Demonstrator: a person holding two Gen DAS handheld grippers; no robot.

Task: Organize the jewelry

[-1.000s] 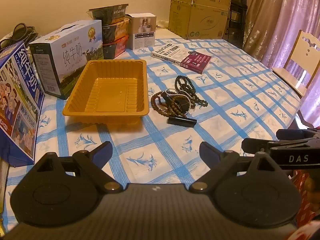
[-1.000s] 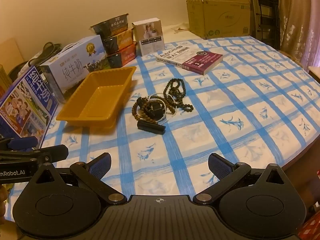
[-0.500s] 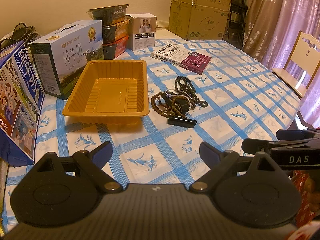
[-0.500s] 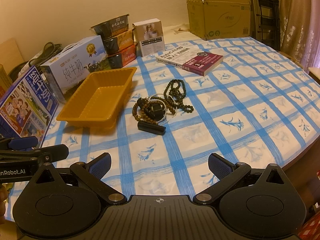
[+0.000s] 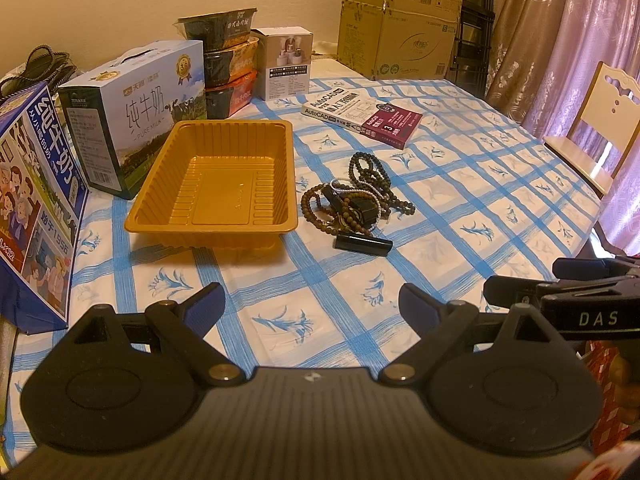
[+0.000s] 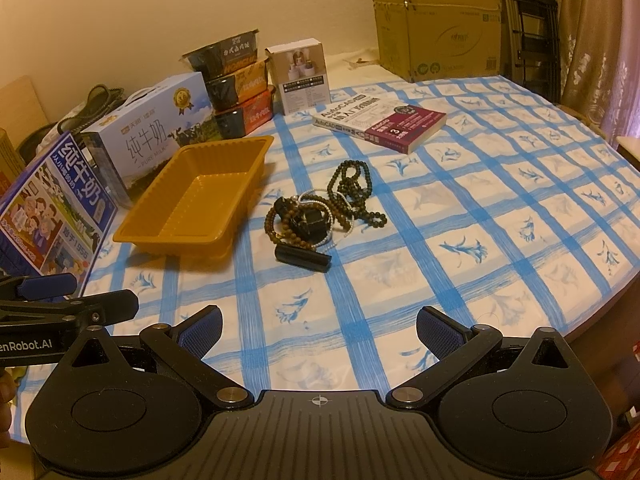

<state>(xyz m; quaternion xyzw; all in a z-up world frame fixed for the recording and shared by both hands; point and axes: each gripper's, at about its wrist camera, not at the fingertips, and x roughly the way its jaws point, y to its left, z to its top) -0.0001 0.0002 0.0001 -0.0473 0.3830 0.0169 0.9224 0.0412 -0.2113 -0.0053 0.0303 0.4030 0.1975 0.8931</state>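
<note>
Nothing is sorted yet: your orange tray sits empty, and the tangled bead strands with the small black case lie just beside it on the tablecloth. Both your left gripper and right gripper hover spread wide, holding nothing.

Table with blue-checked floral cloth, holding household items.
On it: an orange plastic tray, tangled bead necklaces beside a black tube, an AutoCAD book, milk cartons, stacked food boxes, a cardboard box.
</note>
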